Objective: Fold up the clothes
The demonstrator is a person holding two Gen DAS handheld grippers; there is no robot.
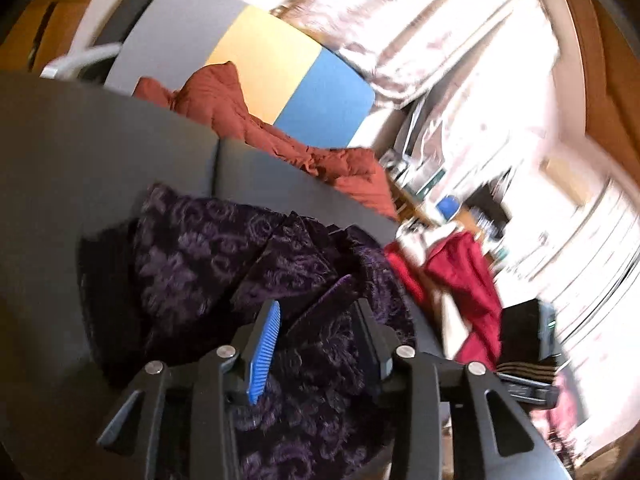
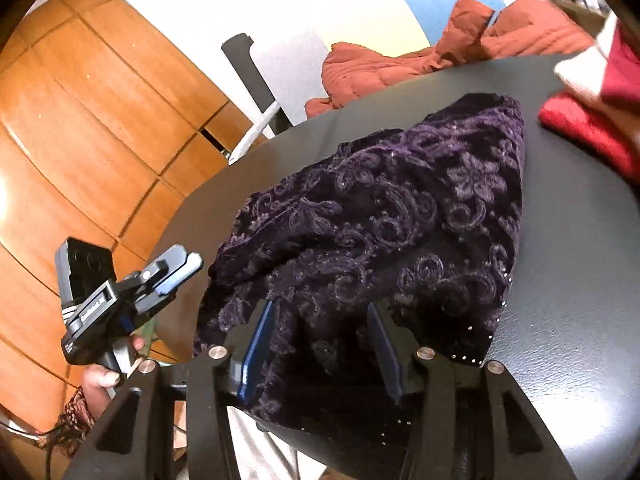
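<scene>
Dark grey tabletop (image 2: 580, 280) carries the crumpled purple velvet garment (image 2: 400, 216), heaped near its front edge where both tools can reach it for folding. Right gripper (image 2: 324, 344) stands part-open, its blue pads straddling the near hem without pinching. Left gripper (image 2: 176, 268), off the table's left edge, looks part-open and empty.

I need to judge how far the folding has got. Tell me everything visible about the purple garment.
The purple garment looks like dark velvet with a raised paler swirl pattern and small shiny studs along one hem. It lies rumpled and loosely bunched on the dark grey table, not yet neatly folded. Its near edge sits between the right gripper pads, which look apart from it.
</scene>
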